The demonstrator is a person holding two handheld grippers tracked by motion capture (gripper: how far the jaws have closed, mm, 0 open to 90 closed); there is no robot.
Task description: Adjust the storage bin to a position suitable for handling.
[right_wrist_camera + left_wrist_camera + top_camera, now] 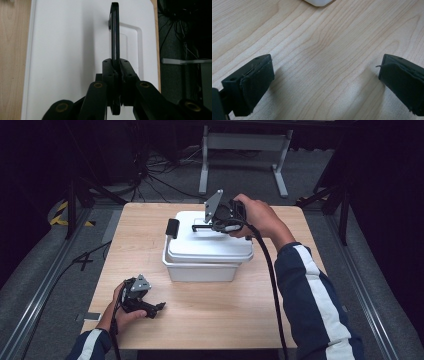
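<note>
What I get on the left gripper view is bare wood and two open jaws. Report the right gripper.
Observer: The right gripper is shut on the black handle of a white lid.
Operator: Say what that lid covers.
Observer: A white tub at mid-table; the lid lies slightly askew over it.
Operator: Now place me against it.
Observer: The left gripper is low over the table near its front-left corner, apart from the tub.
</note>
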